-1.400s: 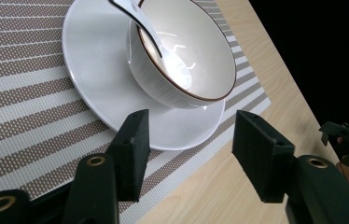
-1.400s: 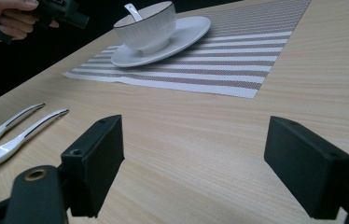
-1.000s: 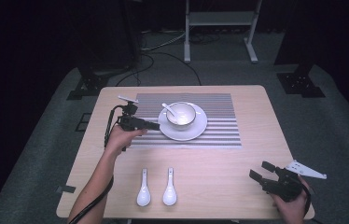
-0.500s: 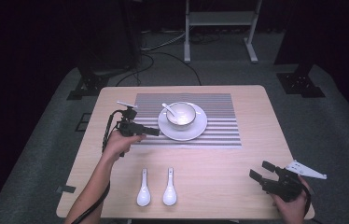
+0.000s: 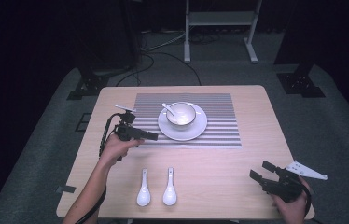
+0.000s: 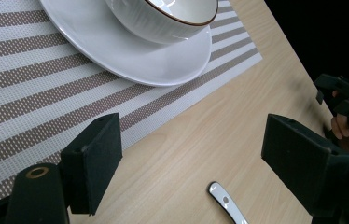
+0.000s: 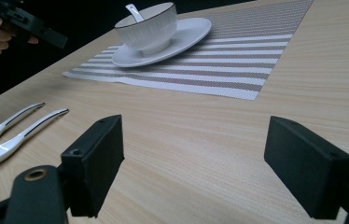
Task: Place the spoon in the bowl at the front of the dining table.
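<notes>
High view | bowl [image 5: 180, 115] on plate [image 5: 196, 132] holds spoon [image 5: 168, 109] | both grippers' jaws spread, empty

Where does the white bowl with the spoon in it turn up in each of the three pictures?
High view: the white ribbed bowl with a thin brown rim sits above centre, on a white plate.
Left gripper view: the bowl is at the top edge, cut off.
Right gripper view: the bowl is upper left of centre, spoon handle poking up.
Shared landmark: the striped woven placemat under the plate.
</notes>
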A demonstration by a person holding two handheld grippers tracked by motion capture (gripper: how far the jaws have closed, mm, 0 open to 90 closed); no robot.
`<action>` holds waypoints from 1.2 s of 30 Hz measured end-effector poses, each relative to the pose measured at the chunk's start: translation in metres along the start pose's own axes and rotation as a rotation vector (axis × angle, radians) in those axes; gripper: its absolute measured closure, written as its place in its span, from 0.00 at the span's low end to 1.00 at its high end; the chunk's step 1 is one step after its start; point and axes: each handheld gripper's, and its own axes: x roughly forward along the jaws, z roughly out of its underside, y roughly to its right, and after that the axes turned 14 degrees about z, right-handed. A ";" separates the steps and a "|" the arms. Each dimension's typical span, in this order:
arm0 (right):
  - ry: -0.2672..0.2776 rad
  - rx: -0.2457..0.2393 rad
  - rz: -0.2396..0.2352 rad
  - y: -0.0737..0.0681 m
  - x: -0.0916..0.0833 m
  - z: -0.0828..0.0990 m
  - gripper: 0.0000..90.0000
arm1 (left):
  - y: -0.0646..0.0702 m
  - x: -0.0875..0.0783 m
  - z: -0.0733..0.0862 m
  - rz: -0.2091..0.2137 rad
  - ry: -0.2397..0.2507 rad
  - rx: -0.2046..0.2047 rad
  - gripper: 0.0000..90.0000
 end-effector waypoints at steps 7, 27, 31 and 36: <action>-0.006 -0.002 0.000 -0.002 0.002 0.000 0.21 | -0.004 -0.007 0.018 -0.006 0.000 -0.010 0.20; -0.011 -0.010 0.005 -0.005 0.002 0.001 0.21 | -0.009 -0.021 0.049 -0.007 0.009 -0.027 0.18; -0.013 -0.011 0.007 -0.005 0.002 0.001 0.21 | -0.011 -0.024 0.055 -0.007 0.011 -0.026 0.18; -0.014 -0.009 0.009 -0.006 0.002 0.001 0.21 | -0.012 -0.029 0.064 -0.005 0.018 -0.035 0.18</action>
